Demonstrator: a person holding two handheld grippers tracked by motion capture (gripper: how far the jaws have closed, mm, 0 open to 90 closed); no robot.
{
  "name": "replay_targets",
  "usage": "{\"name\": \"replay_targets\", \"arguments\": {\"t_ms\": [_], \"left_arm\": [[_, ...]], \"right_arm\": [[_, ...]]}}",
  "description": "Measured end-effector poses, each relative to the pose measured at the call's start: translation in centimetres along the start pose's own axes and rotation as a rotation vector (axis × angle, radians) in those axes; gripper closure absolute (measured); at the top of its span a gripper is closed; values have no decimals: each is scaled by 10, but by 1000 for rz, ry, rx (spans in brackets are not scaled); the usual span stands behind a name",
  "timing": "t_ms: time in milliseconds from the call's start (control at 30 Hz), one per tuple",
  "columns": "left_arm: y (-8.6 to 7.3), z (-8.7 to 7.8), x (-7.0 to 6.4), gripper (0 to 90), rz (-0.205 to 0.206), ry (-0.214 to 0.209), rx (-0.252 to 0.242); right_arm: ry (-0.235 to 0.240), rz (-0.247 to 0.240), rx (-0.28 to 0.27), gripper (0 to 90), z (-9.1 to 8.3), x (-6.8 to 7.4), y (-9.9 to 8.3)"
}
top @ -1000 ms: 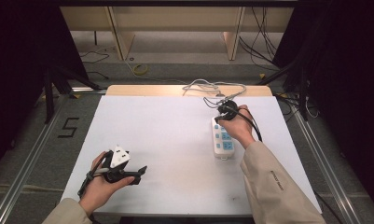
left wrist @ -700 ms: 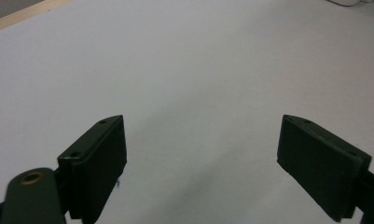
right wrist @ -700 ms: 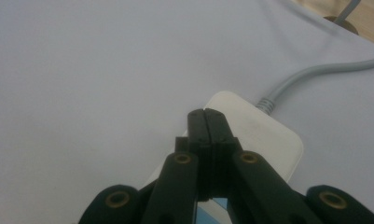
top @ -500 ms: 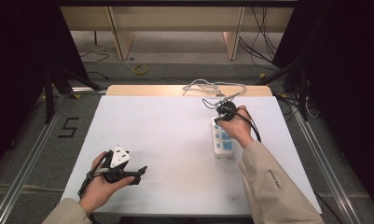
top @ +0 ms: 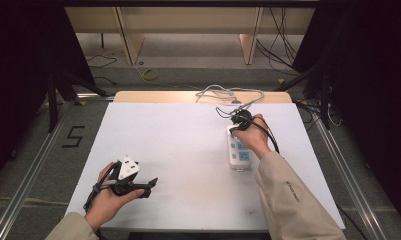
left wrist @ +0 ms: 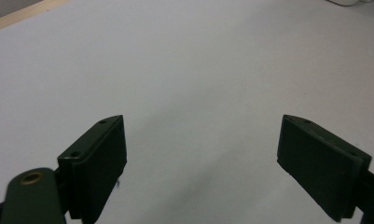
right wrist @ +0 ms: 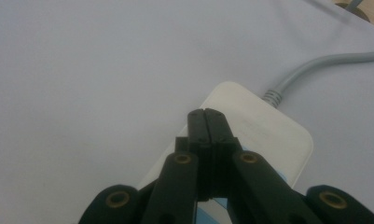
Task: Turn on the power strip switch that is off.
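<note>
The power strip [top: 237,150] lies on the bench [top: 188,145], right of centre; its cable [top: 228,93] apparently runs behind it, toward the far edge.

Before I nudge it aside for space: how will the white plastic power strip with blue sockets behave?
The white plastic power strip lies flat, so it probably slides without tipping. Its grey cable likely drags and swings it. The rigid casing should not flex.

Beyond the right hand-held gripper [top: 236,123], the white desk [top: 188,145] ends in a bare wooden strip [top: 158,96], and past that a grey floor [top: 188,75] runs to pale wooden panels [top: 188,20] standing on upright boards. Dark curtains [top: 18,75] close in well out to either side of both hand-held grippers. Out beyond the left hand-held gripper [top: 149,186], a metal rail [top: 35,162] lies on the floor beside a painted figure 5 [top: 74,136].
</note>
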State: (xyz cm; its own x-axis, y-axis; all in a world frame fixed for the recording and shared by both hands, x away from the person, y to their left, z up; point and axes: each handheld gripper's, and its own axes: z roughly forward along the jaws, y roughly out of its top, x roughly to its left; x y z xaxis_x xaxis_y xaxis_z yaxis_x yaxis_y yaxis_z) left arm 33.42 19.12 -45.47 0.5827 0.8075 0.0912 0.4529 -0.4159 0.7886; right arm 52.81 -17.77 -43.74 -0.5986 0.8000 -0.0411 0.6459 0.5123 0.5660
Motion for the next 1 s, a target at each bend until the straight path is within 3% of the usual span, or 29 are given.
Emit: {"name": "replay_targets", "arguments": {"t_ms": [1000], "left_arm": [[0, 0, -1, 154, 3, -2, -1]], "right_arm": [[-1, 2, 21, 900, 4, 1, 1]]}}
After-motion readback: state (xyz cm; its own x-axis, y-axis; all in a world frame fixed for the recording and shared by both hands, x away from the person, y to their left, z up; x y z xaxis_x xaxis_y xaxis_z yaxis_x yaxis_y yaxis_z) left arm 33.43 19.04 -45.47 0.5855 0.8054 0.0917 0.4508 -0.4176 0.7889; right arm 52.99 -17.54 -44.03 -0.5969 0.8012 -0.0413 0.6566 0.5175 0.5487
